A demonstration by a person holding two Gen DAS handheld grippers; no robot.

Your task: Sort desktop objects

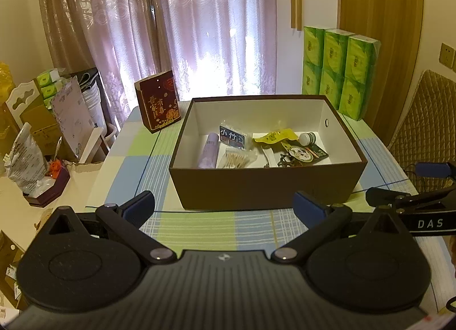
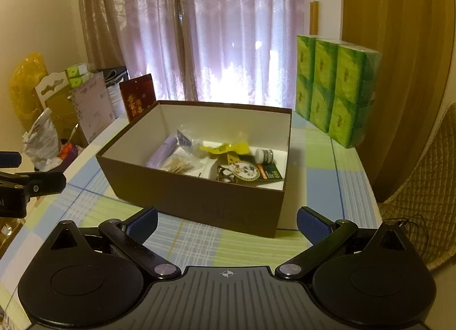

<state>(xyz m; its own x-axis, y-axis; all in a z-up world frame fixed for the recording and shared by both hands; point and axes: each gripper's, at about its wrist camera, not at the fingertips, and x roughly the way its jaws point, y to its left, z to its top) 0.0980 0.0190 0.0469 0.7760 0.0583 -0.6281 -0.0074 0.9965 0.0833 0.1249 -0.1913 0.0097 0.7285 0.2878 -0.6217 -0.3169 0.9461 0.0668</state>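
A brown cardboard box [image 1: 256, 187] with a white inside stands on the checked tablecloth; the right wrist view shows the same box [image 2: 185, 196]. Inside lie a lilac tube [image 1: 209, 150], a bag of cotton swabs [image 1: 233, 160], a blue-labelled packet [image 1: 232, 136], a yellow packet [image 1: 273, 136], a small white jar [image 1: 307, 138] and a round badge [image 1: 297, 155]. My left gripper [image 1: 225, 206] hovers open in front of the box, holding nothing. My right gripper [image 2: 226, 223] is open too, just before the box's near corner, and its side shows at the edge [image 1: 410, 202] of the left wrist view.
A dark red gift box [image 1: 158, 102] stands at the table's far left. Green tissue packs [image 1: 339, 71] are stacked at the far right. Cluttered boxes and bags [image 1: 42, 130] crowd the left side. A padded chair back [image 1: 427, 119] sits on the right. Curtains hang behind.
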